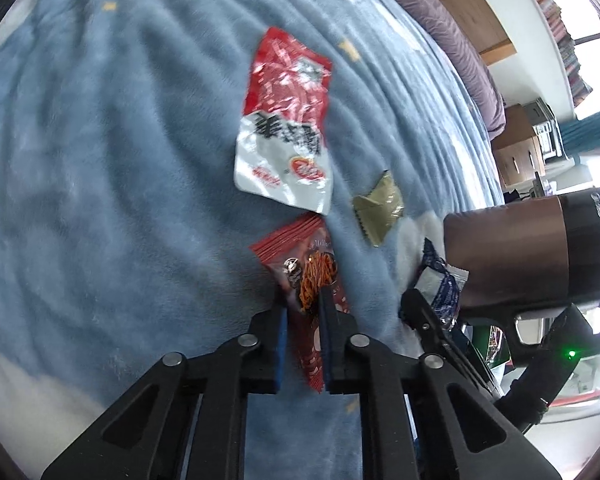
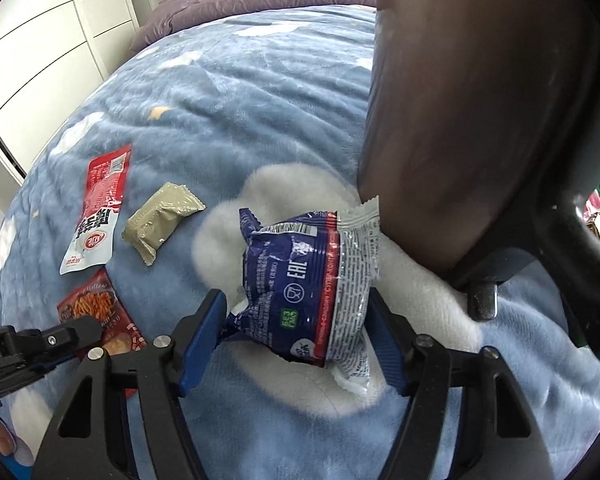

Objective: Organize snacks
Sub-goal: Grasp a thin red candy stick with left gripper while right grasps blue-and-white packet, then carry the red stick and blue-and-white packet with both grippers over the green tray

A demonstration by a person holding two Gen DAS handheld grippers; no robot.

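Note:
My left gripper (image 1: 303,300) is shut on a small red snack packet (image 1: 308,280) just above the blue blanket; the same packet shows in the right wrist view (image 2: 100,316). Beyond it lie a red-and-white snack bag (image 1: 286,120), also in the right wrist view (image 2: 96,216), and an olive-green packet (image 1: 378,206), also in the right wrist view (image 2: 160,220). My right gripper (image 2: 296,320) grips a blue-and-white snack bag (image 2: 308,280) between its blue pads, next to a brown kettle (image 2: 480,120). The blue bag also shows in the left wrist view (image 1: 440,284).
The blue fleece blanket (image 2: 260,100) with white cloud patches covers a bed. Purple bedding (image 2: 260,0) and a wooden headboard lie at the far end. White drawers (image 2: 40,40) stand to the left. The brown kettle (image 1: 540,248) stands close on the right.

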